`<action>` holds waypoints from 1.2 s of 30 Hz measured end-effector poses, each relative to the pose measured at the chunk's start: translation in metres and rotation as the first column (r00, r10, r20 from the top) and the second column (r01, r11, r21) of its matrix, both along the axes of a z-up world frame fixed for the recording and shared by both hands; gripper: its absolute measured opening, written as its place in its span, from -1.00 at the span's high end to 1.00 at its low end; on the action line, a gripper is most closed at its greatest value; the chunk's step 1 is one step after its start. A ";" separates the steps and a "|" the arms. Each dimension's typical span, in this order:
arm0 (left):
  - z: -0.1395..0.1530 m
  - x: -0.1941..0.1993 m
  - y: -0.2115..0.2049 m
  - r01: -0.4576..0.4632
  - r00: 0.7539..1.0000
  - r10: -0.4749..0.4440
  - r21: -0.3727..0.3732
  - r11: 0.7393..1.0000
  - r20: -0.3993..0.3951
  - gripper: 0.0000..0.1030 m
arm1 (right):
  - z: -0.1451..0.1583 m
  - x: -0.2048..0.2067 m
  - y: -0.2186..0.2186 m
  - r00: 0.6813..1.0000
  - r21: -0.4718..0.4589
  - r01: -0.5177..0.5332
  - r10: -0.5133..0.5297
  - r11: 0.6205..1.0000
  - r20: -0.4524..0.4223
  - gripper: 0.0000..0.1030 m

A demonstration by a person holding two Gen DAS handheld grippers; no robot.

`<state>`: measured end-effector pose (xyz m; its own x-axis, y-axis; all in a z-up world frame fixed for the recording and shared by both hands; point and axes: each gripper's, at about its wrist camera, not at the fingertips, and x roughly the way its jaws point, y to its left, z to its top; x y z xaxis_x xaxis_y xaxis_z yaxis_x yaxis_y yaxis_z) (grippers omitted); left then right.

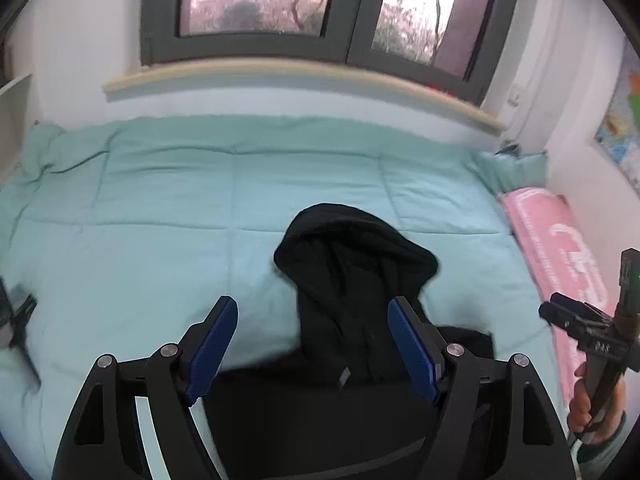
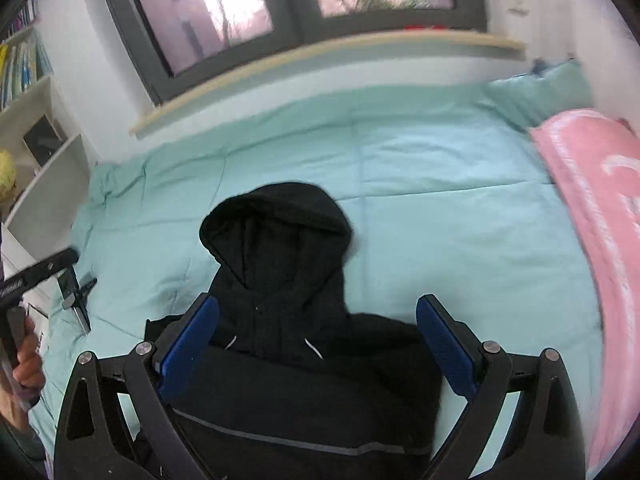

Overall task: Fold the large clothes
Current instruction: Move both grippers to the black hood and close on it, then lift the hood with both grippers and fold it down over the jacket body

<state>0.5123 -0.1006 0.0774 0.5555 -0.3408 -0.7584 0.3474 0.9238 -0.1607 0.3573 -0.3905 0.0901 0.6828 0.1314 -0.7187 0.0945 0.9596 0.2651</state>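
A black hooded jacket [image 1: 352, 280] lies on the mint green bed cover [image 1: 160, 208], hood pointing toward the window. It also shows in the right wrist view [image 2: 280, 280], with white drawstrings and a grey stripe across its body. My left gripper [image 1: 312, 312] is open and empty, held above the jacket's collar. My right gripper [image 2: 318, 312] is open and empty, held above the jacket's shoulders. The right gripper also shows at the right edge of the left wrist view [image 1: 588, 328]. The left gripper shows at the left edge of the right wrist view [image 2: 36, 276].
A pink folded blanket [image 2: 592, 208] lies along the right side of the bed, with a green pillow [image 2: 540, 92] behind it. A window and sill [image 1: 280, 72] run along the far wall. White shelves [image 2: 36, 152] stand at the left. A small dark tool [image 2: 80, 300] lies on the cover.
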 end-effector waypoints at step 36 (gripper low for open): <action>-0.253 0.150 0.021 -0.125 0.906 0.004 -0.259 0.958 -0.422 0.46 | -0.198 0.179 -0.051 0.965 -0.031 0.029 -0.036 0.999 -0.259 0.11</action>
<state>0.6625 -0.0795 -0.1759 0.2402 -0.5427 -0.8049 0.1348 0.8397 -0.5260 0.5368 -0.4419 -0.1083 0.4762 0.0908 -0.8746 0.1877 0.9612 0.2020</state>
